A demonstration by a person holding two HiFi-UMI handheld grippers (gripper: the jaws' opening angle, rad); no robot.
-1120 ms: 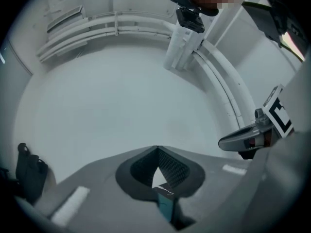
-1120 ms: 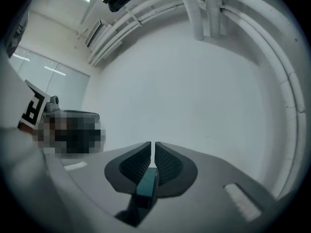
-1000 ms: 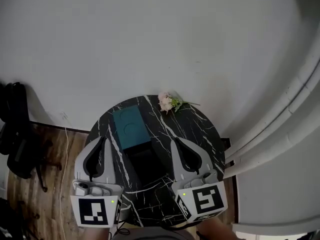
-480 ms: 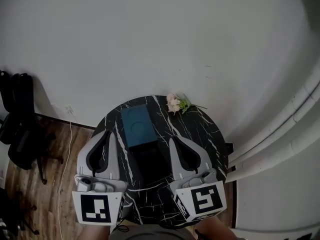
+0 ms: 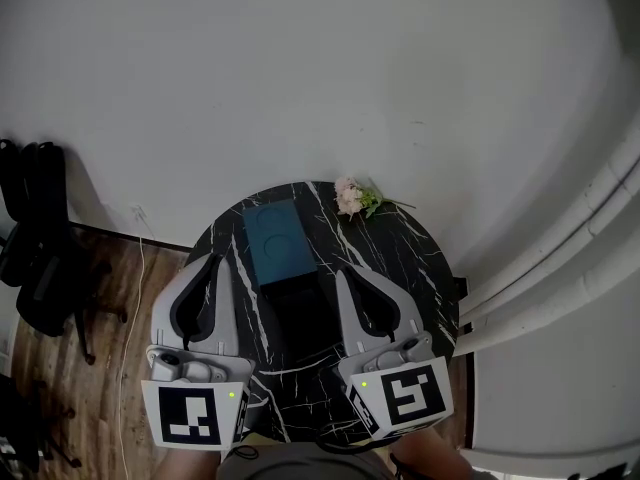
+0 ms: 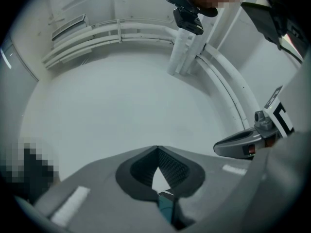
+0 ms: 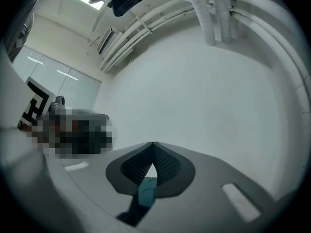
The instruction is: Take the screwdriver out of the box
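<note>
In the head view a box lies open on a round black marble table (image 5: 400, 258): its teal lid (image 5: 277, 243) lies folded back toward the wall and its dark inside (image 5: 300, 318) faces up. No screwdriver can be made out in that dark inside. My left gripper (image 5: 213, 259) is held over the table's left edge, left of the box, jaws closed tip to tip. My right gripper (image 5: 338, 271) is just right of the box, also shut and empty. Both gripper views look up at the wall; the left gripper (image 6: 157, 148) and right gripper (image 7: 153, 143) show touching tips.
A small bunch of pink flowers (image 5: 352, 197) lies at the table's far edge near the white wall. White pipes (image 5: 560, 258) run along the right. A black chair (image 5: 30, 258) and a thin cable (image 5: 138, 268) are on the wood floor at left.
The head view has shifted a little, so the table sits slightly further right. Both grippers keep their places beside the box and stay shut.
</note>
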